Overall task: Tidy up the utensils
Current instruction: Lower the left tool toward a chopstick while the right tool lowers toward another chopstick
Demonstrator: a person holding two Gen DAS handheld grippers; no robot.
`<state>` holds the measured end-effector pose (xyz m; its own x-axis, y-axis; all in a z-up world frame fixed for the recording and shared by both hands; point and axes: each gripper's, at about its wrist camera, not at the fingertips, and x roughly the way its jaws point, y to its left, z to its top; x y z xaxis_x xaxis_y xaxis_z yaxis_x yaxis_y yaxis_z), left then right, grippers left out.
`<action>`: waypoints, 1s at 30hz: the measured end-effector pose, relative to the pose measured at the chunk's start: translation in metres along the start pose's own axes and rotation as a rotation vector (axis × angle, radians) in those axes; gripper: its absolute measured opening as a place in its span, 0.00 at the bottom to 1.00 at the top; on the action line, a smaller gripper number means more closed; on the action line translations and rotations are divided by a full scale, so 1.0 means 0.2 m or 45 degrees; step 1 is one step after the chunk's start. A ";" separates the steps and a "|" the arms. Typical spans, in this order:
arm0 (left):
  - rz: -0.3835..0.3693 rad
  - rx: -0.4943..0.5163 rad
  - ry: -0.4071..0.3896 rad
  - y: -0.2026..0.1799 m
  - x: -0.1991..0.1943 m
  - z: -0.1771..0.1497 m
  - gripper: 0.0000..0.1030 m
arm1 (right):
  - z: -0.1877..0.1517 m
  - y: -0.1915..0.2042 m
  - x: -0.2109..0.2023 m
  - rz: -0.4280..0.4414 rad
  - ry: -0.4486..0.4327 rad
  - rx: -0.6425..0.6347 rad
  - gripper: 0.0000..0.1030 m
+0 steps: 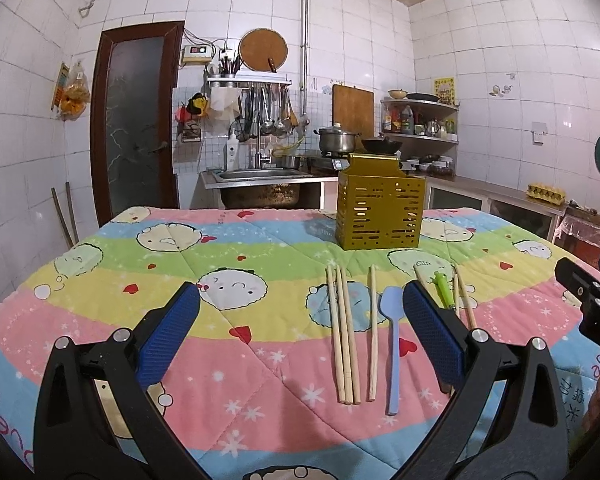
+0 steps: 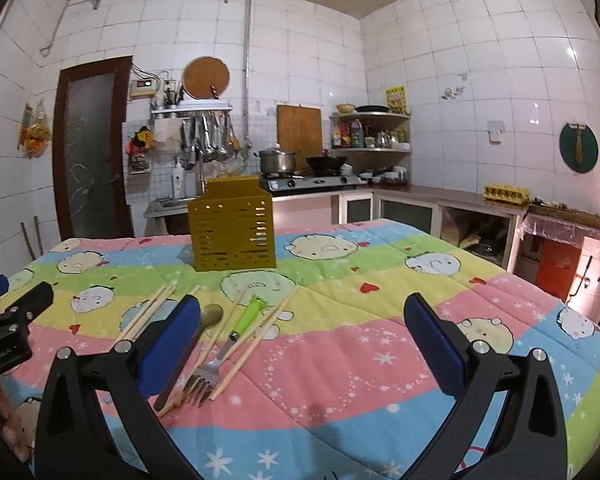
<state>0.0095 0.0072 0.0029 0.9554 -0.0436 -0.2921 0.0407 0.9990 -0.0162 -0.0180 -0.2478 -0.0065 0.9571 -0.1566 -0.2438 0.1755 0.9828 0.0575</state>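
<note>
Blue-padded left claw (image 1: 300, 328) and right claw (image 2: 300, 336) both hang wide open, holding nothing. Chopsticks (image 1: 344, 332), blue spoon (image 1: 394, 344) and fork (image 2: 236, 340) lie loose on the quilted bench (image 1: 180, 264), before the gold holder (image 1: 380, 212). Thin, light, probably slippery; pinch mid-shaft.

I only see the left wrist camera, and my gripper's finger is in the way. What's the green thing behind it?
Observer: It's a fork with a green handle, its metal tines pointing toward the near edge.
Operator: Is anything else hiding there?
Observer: Yes. A dark spoon lies just left of the fork.
Operator: Is the right gripper holding something?
Observer: No. The right gripper is open, with only quilt between its fingers.
</note>
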 end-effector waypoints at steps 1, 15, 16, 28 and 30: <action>-0.008 -0.008 0.014 0.00 0.01 0.00 0.95 | 0.00 0.00 0.01 -0.002 0.011 -0.001 0.96; -0.106 -0.004 0.135 0.02 0.30 0.32 0.95 | 0.31 0.08 0.23 -0.038 0.039 -0.045 0.96; -0.110 -0.008 0.139 0.02 0.33 0.34 0.95 | 0.33 0.10 0.27 -0.045 0.044 -0.049 0.96; -0.129 -0.010 0.246 -0.01 0.72 0.50 0.95 | 0.41 0.11 0.78 -0.161 0.302 -0.013 0.96; -0.121 0.013 0.266 -0.03 0.79 0.51 0.95 | 0.39 0.10 0.85 -0.184 0.338 -0.006 0.96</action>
<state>0.1901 -0.0060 0.0544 0.8659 -0.1359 -0.4814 0.1314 0.9904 -0.0432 0.1655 -0.2617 0.0294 0.8282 -0.2647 -0.4940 0.3040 0.9527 -0.0007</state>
